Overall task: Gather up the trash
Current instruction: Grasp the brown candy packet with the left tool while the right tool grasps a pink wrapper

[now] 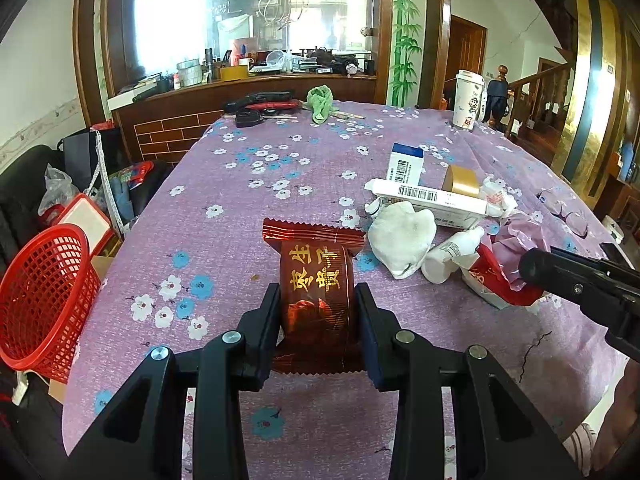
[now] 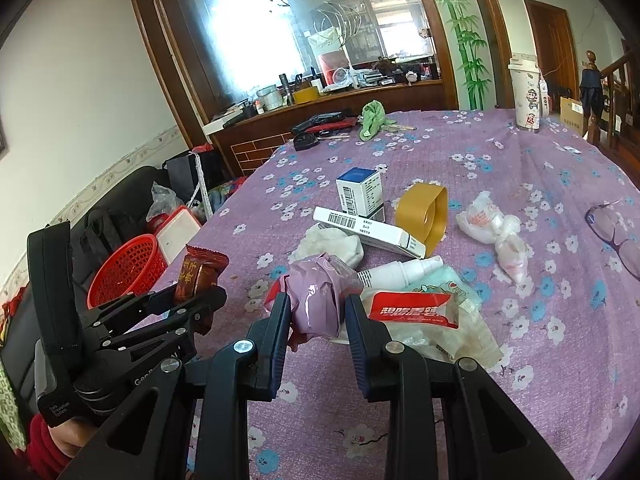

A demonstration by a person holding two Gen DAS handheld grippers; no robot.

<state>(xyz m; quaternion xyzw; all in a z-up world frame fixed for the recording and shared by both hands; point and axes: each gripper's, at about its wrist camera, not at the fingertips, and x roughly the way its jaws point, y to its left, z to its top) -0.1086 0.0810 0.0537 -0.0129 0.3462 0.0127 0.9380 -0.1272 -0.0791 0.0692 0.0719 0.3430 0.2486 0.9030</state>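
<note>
My left gripper point(image 1: 318, 300) is shut on a dark red snack wrapper point(image 1: 316, 276) with gold characters, held just above the purple flowered tablecloth point(image 1: 240, 200); it also shows in the right wrist view point(image 2: 198, 276). My right gripper point(image 2: 318, 312) is shut on a crumpled pink plastic bag point(image 2: 316, 292), seen in the left wrist view too point(image 1: 516, 240). A red mesh basket point(image 1: 44, 300) stands off the table's left edge, also in the right wrist view point(image 2: 128, 272).
A trash pile lies mid-table: white boxes point(image 2: 360, 196), tape roll point(image 2: 422, 216), white spray bottle point(image 2: 400, 270), red wet-wipe packet point(image 2: 412, 308), white cloth point(image 1: 400, 240), knotted white bag point(image 2: 496, 228). Glasses point(image 2: 616, 236) lie right. A cup point(image 1: 468, 100) and green cloth point(image 1: 320, 102) stand far back.
</note>
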